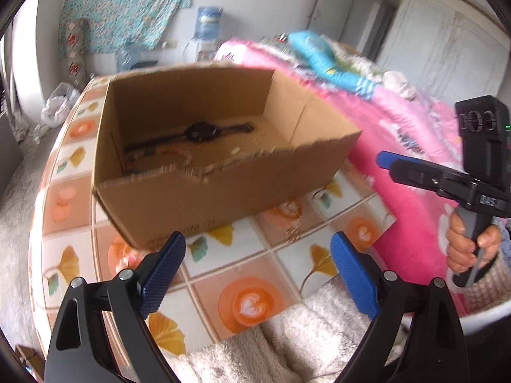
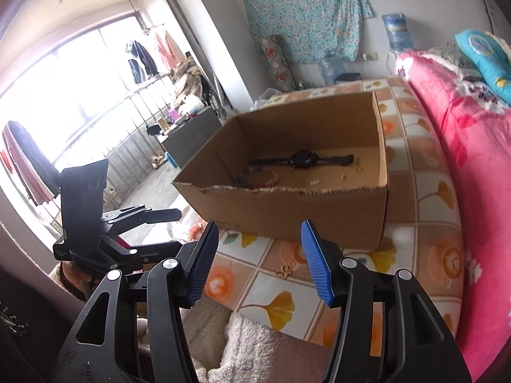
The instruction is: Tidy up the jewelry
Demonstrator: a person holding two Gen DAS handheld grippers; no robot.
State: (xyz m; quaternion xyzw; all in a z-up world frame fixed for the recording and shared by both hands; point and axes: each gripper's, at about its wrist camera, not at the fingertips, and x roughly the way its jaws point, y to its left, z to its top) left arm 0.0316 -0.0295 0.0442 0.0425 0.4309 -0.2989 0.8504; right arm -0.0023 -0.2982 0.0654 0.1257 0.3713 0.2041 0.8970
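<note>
Jewelry lies inside the cardboard box [image 2: 287, 204] on the tiled table [image 2: 274, 290]: a black watch [image 2: 301, 159] across the floor, a beaded bracelet [image 2: 260, 177] nearer. My left tongs [image 1: 255, 274] and right tongs [image 2: 258, 261] hover spread, pinching nothing, near a small gold piece [image 2: 283, 271].

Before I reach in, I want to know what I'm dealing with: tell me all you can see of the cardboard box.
The box is brown corrugated cardboard, open-topped, its flaps torn off so the near rim is ragged. It sits upright on the patterned tablecloth, beside the pink quilt. On its floor lie a black watch, strap flat, a beaded bracelet near the left wall, and small bits. Neither tongs touch it.
</note>
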